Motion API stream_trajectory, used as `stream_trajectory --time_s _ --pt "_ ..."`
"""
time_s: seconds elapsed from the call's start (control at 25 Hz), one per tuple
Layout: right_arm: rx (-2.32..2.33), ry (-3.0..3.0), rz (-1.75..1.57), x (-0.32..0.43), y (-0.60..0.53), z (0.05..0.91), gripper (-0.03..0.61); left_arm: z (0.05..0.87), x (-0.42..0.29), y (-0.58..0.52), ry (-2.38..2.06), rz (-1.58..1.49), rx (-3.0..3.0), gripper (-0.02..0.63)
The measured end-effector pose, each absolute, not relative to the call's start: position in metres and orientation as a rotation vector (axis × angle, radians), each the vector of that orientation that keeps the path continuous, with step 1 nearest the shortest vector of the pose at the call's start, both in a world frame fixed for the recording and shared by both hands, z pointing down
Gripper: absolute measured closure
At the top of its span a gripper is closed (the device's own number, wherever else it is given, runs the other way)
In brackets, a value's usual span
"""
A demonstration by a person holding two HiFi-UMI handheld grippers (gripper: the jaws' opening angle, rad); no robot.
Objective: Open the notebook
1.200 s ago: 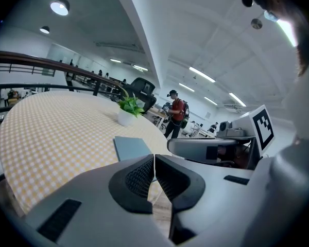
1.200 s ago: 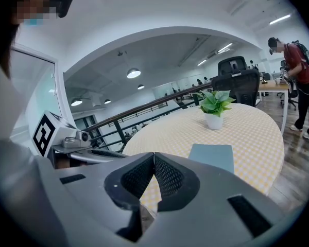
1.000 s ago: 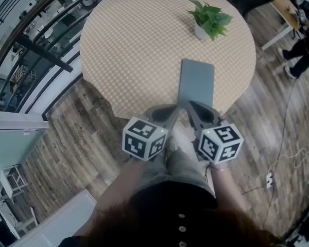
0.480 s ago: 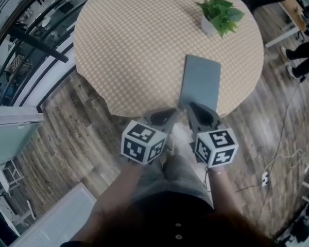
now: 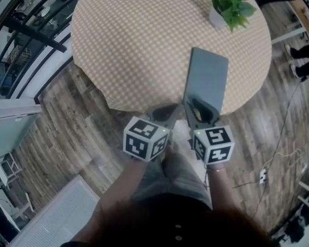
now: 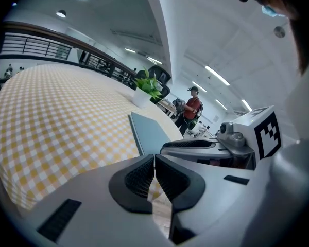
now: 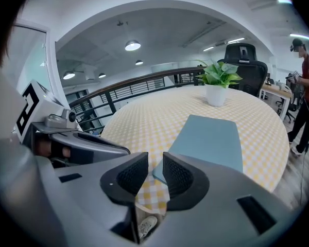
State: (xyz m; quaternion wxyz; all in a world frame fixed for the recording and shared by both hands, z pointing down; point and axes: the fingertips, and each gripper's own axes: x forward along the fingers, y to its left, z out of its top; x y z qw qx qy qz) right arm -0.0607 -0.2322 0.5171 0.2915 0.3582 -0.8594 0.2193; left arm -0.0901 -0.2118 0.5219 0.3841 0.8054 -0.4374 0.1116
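My right gripper (image 7: 154,164) has just been opening its jaws, and they now stand a little apart with nothing between the pads. Through the gap I see the near left corner of the notebook (image 7: 208,137) just beyond the tips. My left gripper (image 6: 154,161) hangs just beside the right one, on its left, with its jaws together and empty.

The notebook lies closed and flat, grey-blue cover up. It sits at the near right part of the round table (image 5: 129,40), with its near end at the table's near edge and its length running away from me. The yellow-and-white checked cloth around it is bare.

At the far right of the table, well apart from the notebook, a potted plant (image 5: 229,6) stands upright in a white pot.

Beyond the table a black office chair (image 7: 244,55) stands behind the plant, and a person in a red top (image 7: 305,81) stands further right. A dark railing (image 7: 139,89) curves along the left side. Below me are the wooden floor (image 5: 87,117) and, to the right, a cable (image 5: 280,156) lying on it.
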Motion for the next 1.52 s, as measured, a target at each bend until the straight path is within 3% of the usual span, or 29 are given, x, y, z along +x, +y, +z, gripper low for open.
stream_trajectory --time_s 0.8,1.28,1.52 --pt "0.880 -2.108 0.209 -0.070 -0.231 0.553 0.409 0.542 -0.097 -0.209 -1.095 0.245 1.991 0.595" --pt "0.920 -2.017 0.128 -0.066 -0.240 0.556 0.410 0.542 -0.098 -0.212 -1.075 0.238 2.002 0.595" --pt "0.922 -2.026 0.104 -0.068 -0.237 0.560 0.444 0.539 -0.099 -0.213 -1.071 0.233 2.011 0.595"
